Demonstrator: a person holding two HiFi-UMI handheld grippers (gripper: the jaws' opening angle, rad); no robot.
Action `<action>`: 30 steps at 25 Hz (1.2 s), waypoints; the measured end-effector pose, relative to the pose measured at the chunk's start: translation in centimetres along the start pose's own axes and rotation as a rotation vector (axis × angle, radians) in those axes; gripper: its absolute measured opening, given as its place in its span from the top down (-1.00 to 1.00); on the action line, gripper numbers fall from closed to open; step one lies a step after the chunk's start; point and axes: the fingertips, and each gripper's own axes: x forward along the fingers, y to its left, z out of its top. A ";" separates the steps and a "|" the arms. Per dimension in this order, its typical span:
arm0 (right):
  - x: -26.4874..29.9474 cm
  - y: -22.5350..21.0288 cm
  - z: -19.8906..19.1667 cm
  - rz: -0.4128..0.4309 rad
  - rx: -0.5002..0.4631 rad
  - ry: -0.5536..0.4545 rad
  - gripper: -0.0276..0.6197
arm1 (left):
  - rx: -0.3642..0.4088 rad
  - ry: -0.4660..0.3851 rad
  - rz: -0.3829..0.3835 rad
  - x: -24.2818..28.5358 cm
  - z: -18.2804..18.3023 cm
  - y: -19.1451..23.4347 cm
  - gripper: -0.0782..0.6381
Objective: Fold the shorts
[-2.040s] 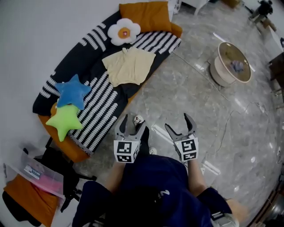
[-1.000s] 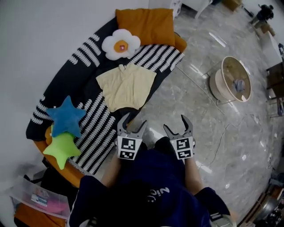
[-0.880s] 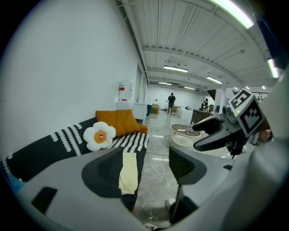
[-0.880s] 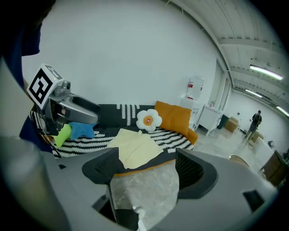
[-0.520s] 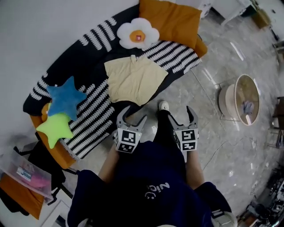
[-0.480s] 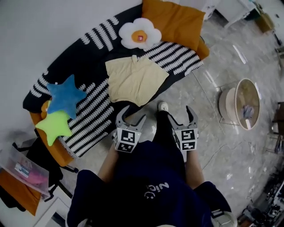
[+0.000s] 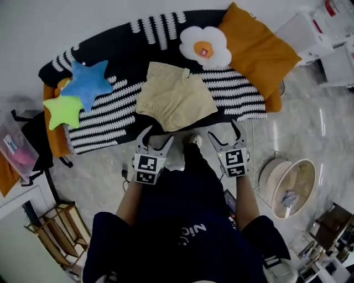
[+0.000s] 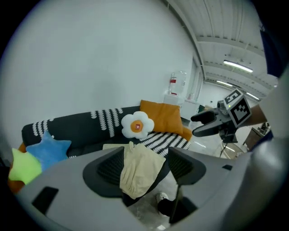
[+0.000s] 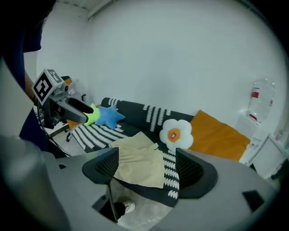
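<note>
- Left tongs [image 7: 156,138] are released, their jaws just eased slightly inward with nothing between them; right tongs [image 7: 225,135] gape empty too.
- Both hover over the grey marble floor [image 7: 99,177], near the sofa's front edge.
- Pale yellow shorts [image 7: 176,102] lie flat on the sofa's black-and-white striped cover [image 7: 110,113].
- Flower cushion [image 7: 206,47] and orange pillow [image 7: 257,50] lie right of the shorts; blue star cushion [image 7: 87,83] and green star cushion [image 7: 62,109] lie left.
- White wall [image 7: 83,16] rises behind the sofa.

shorts [image 7: 176,103] flat on striped sofa [image 7: 108,110], blue star cushion [image 7: 88,83], flower cushion [image 7: 206,47]
</note>
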 end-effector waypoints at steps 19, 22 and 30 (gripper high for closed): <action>16.7 -4.0 -12.1 0.555 -0.761 0.278 -0.10 | 0.233 0.556 -0.019 13.1 -19.1 1.1 0.07; 19.1 -3.8 -14.9 0.597 -0.840 0.318 0.00 | 0.157 0.650 -0.034 14.7 -23.3 1.4 0.07; 25.6 -4.1 -24.6 0.688 -1.030 0.469 0.25 | 0.243 0.709 0.001 20.6 -30.3 3.8 0.08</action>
